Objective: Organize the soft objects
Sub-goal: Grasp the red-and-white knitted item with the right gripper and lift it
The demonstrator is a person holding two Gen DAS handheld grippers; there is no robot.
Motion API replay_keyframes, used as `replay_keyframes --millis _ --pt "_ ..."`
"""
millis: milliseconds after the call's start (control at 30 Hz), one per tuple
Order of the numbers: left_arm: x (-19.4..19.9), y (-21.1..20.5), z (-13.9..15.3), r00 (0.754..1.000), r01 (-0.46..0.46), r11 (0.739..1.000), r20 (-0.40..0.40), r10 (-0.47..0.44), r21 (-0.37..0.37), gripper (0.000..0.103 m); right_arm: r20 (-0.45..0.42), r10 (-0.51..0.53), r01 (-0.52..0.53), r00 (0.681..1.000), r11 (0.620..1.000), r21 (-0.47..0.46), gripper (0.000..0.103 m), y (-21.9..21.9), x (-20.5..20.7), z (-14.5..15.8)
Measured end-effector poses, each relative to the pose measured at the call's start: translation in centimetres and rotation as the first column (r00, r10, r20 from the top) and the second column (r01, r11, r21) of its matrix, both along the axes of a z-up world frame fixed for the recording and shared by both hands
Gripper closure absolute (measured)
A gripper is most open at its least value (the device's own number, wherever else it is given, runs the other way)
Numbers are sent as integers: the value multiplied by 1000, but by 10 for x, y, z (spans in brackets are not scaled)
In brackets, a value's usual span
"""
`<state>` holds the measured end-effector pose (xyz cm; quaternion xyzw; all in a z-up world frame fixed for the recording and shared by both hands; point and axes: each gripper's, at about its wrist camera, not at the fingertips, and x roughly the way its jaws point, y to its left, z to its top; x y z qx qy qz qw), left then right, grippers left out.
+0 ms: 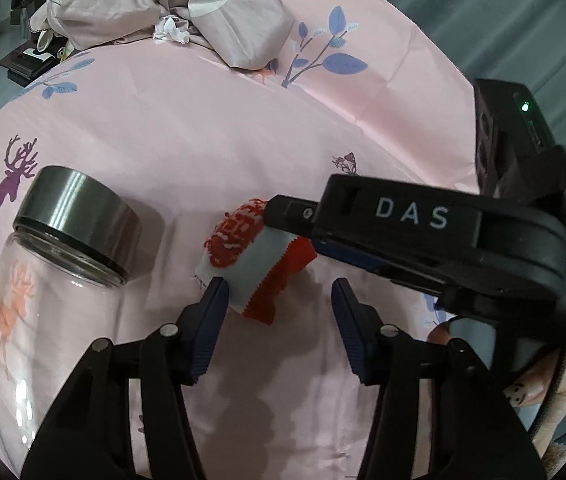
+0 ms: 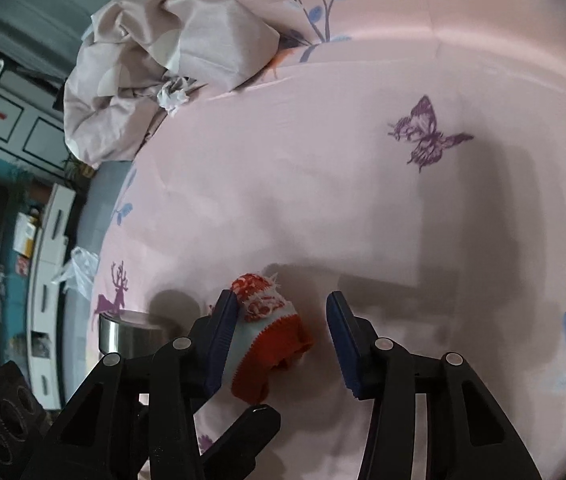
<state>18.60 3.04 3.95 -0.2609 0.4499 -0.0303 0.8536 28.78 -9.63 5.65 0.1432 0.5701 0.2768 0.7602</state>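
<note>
Left wrist view: glass jar (image 1: 55,300) with metal lid lies at left on the pink sheet (image 1: 203,140).
Sock: red-and-white rolled sock (image 1: 251,248) at centre, long axis running upper left to lower right.
Left gripper (image 1: 279,296): open, left finger touching the sock.
Right gripper (image 2: 281,312): open, straddling the sock.
Clutter: crumpled grey cloth (image 1: 171,8), upper left.
</note>
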Motion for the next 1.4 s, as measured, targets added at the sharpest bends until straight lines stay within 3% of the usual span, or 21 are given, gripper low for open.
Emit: replay_keyframes --millis 67,100,267,333,400,467,600,933,1000,1067,1200,1400 --pt "0 2 -2 1000 -9 1000 -9 9 7 59 -14 4 -3 1000 1000 27 65 0 0 -4" --pt "1 2 -2 1000 -13 1000 -14 14 14 63 -14 18 -18 1000 998 55 74 1 -3 -3" --pt "0 2 -2 1000 -4 999 -15 5 36 76 40 34 -35 999 999 31 82 4 -19 5" --pt "-2 1 2 1000 25 1000 6 -25 10 88 40 37 -40 998 998 58 84 0 -27 9" --pt "-7 -6 9 997 77 997 24 -77 -24 92 32 44 -47 999 994 101 85 -4 -38 13" --pt "-14 -17 15 994 109 994 27 -109 10 91 31 15 -17 999 997 72 85 -9 -47 14" --pt "-26 -22 16 992 122 992 6 -122 9 91 -2 -32 32 999 995 92 87 -25 -61 10" --pt "-87 -19 34 988 151 988 4 -152 25 83 43 -143 137 989 983 120 87 -64 -132 36" --pt "-102 -21 30 986 165 986 -4 -165 33 74 57 -146 138 988 983 119 87 -65 -152 40" --pt "-113 -25 22 983 181 983 -25 -180 26 71 55 -145 137 988 982 128 87 -65 -171 39" --pt "-128 -34 10 971 232 973 -55 -231 8 69 45 -164 159 985 982 99 87 -65 -201 32" --pt "-143 -51 6 961 275 961 -49 -273 36 71 27 -186 180 982 974 139 88 -79 -229 30"
